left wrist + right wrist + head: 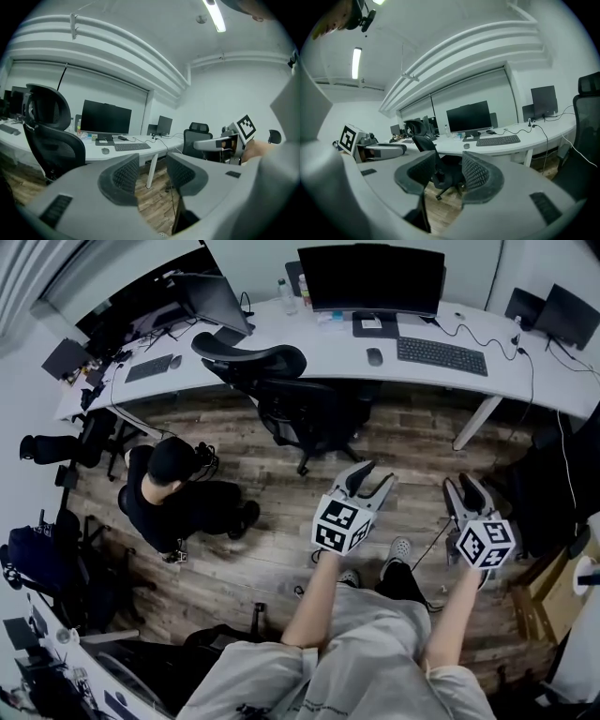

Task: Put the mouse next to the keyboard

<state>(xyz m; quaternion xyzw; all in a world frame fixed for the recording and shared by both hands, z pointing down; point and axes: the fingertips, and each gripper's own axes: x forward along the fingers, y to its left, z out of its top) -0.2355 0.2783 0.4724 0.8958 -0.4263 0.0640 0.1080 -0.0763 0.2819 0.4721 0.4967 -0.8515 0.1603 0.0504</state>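
On desk [309,345], mouse [375,356] near keyboard [442,355]

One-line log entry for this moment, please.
left gripper: open, empty | right gripper: open, empty | mouse: on desk, apart from keyboard, untouched | position: short of desk

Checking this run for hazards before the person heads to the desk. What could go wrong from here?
The office chair stands at the desk just left of the mouse; the walker might bump it on approach. The crouching person at the left could move into the path. The keyboard lies close beside the mouse, so a clumsy reach may shove it.
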